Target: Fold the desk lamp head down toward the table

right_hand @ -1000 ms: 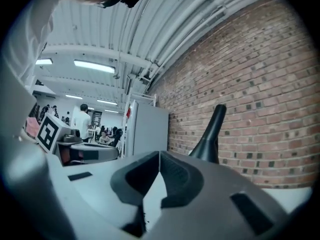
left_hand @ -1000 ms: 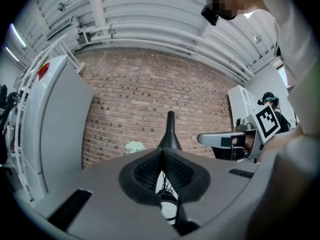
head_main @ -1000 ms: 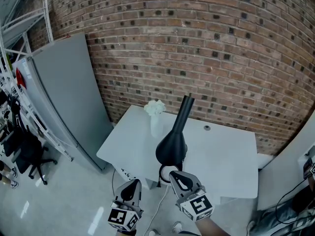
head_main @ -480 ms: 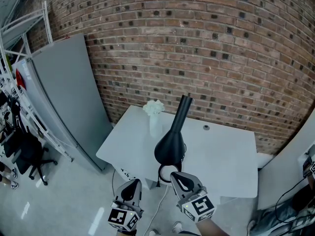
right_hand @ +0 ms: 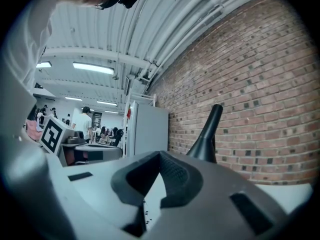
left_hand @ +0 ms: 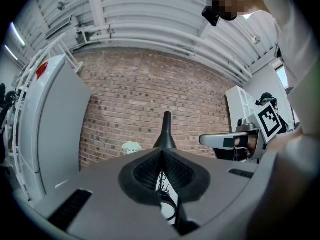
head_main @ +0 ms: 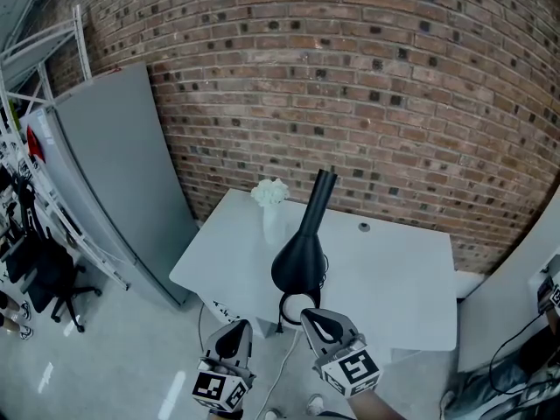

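A black desk lamp (head_main: 299, 265) stands on the white table (head_main: 394, 278), its cone-shaped head tilted up toward the brick wall and its ring base (head_main: 297, 306) near the table's front edge. My left gripper (head_main: 233, 329) hangs in front of that edge, left of the lamp, shut and empty. Just below the lamp's base, my right gripper (head_main: 317, 318) is also shut and empty. Neither touches the lamp. Past the closed left gripper (left_hand: 161, 151) the lamp (left_hand: 166, 129) rises straight ahead. Beyond the closed right gripper (right_hand: 161, 156) the lamp (right_hand: 207, 134) stands to the right.
A vase of white flowers (head_main: 272, 201) stands on the table left of the lamp. A small round fitting (head_main: 363, 227) sits near the table's back. A grey cabinet (head_main: 122, 182) stands to the left, and a white cable (head_main: 280, 370) hangs below the table's front.
Nothing in the scene has visibly moved; only the head view has shifted slightly.
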Motion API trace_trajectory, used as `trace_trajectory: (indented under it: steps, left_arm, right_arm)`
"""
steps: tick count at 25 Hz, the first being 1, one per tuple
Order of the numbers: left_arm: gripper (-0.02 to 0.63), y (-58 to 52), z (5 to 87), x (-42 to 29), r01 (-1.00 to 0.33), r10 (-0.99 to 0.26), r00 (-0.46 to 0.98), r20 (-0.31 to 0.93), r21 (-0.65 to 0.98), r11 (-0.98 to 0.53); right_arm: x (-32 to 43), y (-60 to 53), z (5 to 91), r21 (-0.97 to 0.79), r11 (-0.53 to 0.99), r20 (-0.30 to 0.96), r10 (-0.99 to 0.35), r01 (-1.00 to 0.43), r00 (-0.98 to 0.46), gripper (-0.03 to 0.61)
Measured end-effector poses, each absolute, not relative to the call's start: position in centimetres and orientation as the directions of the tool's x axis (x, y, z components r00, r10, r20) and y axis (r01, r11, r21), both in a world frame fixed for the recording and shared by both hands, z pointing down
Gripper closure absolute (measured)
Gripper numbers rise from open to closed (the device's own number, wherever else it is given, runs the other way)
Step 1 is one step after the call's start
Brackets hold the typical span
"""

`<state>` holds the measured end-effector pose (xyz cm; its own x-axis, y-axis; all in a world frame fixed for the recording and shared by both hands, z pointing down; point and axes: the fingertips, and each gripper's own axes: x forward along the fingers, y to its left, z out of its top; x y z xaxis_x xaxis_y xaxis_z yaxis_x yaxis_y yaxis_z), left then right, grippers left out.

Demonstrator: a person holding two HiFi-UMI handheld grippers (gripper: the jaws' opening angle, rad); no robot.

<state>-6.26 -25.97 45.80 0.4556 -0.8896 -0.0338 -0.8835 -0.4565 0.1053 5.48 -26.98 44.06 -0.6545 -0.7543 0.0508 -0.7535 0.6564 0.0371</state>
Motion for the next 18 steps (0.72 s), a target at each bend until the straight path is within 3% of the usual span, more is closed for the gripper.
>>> trace_trajectory:
  steps: [18]
  left_arm:
    - [0.607, -25.24, 46.24, -6.13, -0.874, -0.88, 0.474, -0.031, 0.109, -0.474]
  right_arm:
    - [5.45, -26.03, 44.65, 0.021, 0.648, 0.051, -0.761, -0.761, -0.647, 0.561]
